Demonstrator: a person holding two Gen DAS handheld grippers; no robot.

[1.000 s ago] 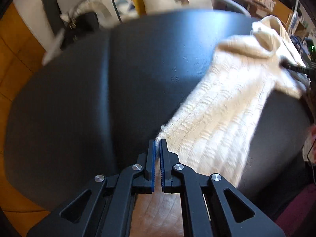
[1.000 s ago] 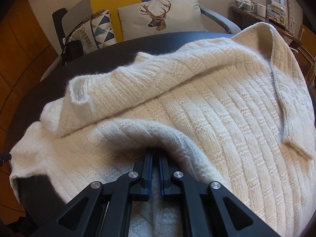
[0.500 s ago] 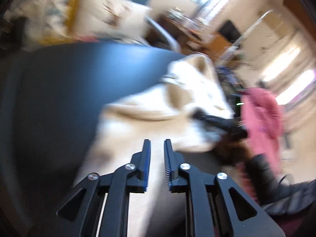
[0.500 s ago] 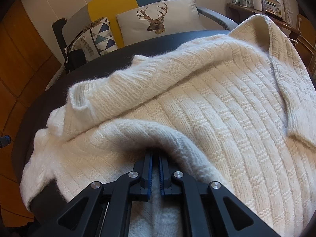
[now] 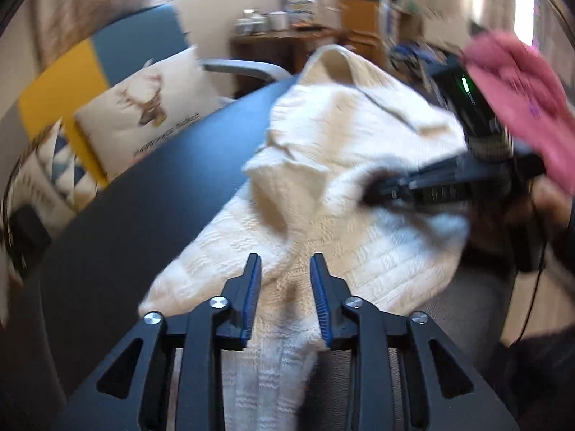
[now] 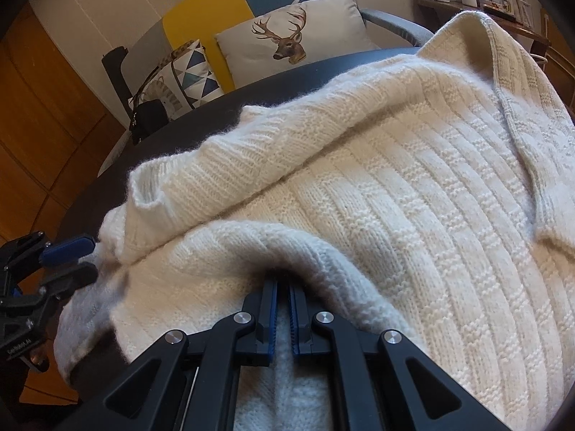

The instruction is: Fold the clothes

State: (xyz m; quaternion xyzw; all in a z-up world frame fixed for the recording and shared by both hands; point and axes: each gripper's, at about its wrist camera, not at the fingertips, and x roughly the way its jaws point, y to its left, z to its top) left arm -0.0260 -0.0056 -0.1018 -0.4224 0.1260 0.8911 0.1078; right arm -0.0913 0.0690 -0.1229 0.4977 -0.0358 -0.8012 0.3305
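Observation:
A cream knitted sweater (image 6: 395, 186) lies bunched on the dark round table (image 6: 201, 133). My right gripper (image 6: 282, 287) is shut on a raised fold of the sweater near its front edge. In the left wrist view the same right gripper (image 5: 370, 194) bites into the knit from the right. My left gripper (image 5: 284, 269) hovers over the sweater (image 5: 323, 165) at its near end. Its jaws are opening, with cloth lying under the gap and the pads not pressing on it. The right wrist view shows the left gripper (image 6: 77, 260) at the sweater's left edge, fingers apart.
Behind the table stands an armchair with a deer pillow (image 6: 287, 39) and a triangle-patterned cushion (image 6: 187, 75). A black bag (image 6: 147, 118) sits beside them. A person's pink sleeve (image 5: 521, 107) is at the right. A wooden sideboard with mugs (image 5: 287, 32) lines the back wall.
My left gripper, shut at the sweater's near corner before, has swung right over the garment and opened. The right gripper kept its grip and barely moved.

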